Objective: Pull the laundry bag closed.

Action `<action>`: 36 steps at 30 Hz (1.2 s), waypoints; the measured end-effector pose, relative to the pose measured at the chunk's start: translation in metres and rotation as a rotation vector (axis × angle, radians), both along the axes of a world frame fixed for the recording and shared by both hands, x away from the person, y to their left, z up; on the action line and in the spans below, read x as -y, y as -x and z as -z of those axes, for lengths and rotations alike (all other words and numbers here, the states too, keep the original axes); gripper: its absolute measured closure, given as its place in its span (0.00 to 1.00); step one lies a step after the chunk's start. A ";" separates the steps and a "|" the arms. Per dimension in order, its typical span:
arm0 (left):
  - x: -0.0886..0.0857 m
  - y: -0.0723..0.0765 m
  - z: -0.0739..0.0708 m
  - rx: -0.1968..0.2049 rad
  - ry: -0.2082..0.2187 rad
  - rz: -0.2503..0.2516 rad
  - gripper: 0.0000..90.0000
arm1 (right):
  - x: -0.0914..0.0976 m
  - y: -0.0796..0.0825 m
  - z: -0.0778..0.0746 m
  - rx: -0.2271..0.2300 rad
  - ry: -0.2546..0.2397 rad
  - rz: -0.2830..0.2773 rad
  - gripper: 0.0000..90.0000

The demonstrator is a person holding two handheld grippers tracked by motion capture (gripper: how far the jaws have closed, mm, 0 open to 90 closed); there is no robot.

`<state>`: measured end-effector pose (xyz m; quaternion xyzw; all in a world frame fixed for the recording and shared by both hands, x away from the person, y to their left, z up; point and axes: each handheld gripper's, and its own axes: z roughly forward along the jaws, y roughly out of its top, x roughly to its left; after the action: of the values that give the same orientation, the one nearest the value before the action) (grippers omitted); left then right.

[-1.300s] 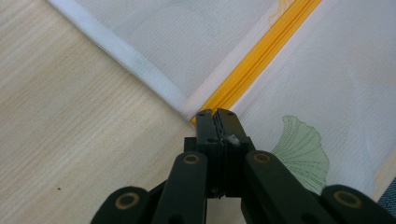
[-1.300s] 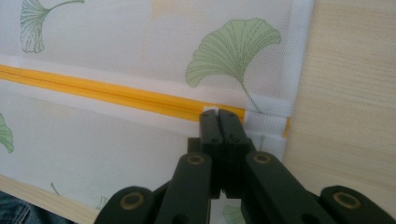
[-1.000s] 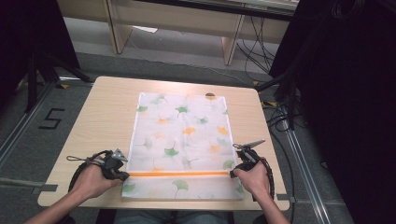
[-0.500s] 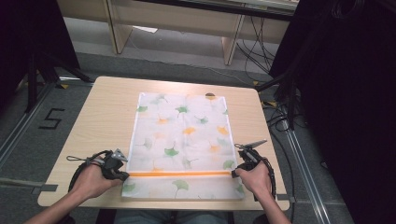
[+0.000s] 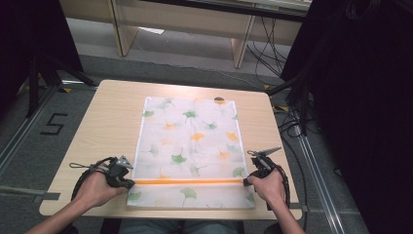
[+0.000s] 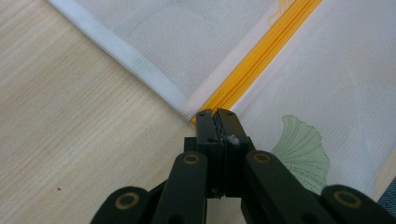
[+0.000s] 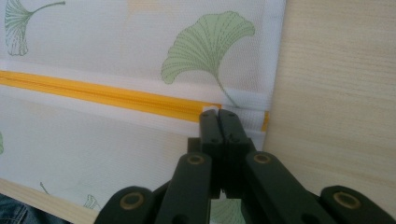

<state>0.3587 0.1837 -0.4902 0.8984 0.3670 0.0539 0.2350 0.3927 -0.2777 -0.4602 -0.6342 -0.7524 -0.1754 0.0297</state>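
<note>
Wooden table (image 5: 112,122) holds a leafy bag (image 5: 190,141) whose yellow zipper (image 5: 187,181) runs sideways between the left claw (image 5: 127,170) and the right claw (image 5: 249,179), each clenched at its own end of it.

bag: zippered mesh bag (image 5: 190,146) flat on surface (image 5: 112,117), centre
zipper (image 5: 187,182): crosses bag's near end

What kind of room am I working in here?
Probably a lab or recording workspace, not a home: a bare wooden table stands on grey floor with a taped number 5, loose cables trail beside it, and black curtains hang alongside.
</note>
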 end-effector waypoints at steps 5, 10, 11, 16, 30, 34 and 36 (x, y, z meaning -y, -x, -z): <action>0.000 0.001 0.000 0.003 -0.003 -0.001 0.98 | 0.001 0.000 0.002 0.007 -0.003 -0.006 1.00; 0.000 0.000 0.000 0.003 -0.005 0.000 0.98 | 0.000 0.003 0.004 0.001 0.007 0.016 1.00; 0.001 0.001 0.001 0.008 0.013 -0.022 0.98 | 0.001 0.003 0.004 0.011 0.004 -0.002 1.00; 0.000 0.001 0.001 0.006 0.020 -0.020 0.98 | 0.002 0.006 0.002 0.027 -0.010 0.012 0.99; -0.012 -0.001 -0.011 0.059 0.153 -0.079 0.87 | 0.004 0.011 -0.007 0.090 -0.024 0.070 0.86; -0.018 0.000 -0.015 0.087 0.180 -0.100 0.84 | 0.009 0.010 -0.005 0.121 -0.013 0.055 0.85; -0.020 0.000 -0.015 0.095 0.195 -0.112 0.82 | 0.009 0.010 -0.006 0.109 -0.032 0.075 0.84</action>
<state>0.3587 0.2035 -0.4755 0.8458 0.4086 0.0737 0.3349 0.3828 -0.2870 -0.4539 -0.6507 -0.7258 -0.2229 -0.0078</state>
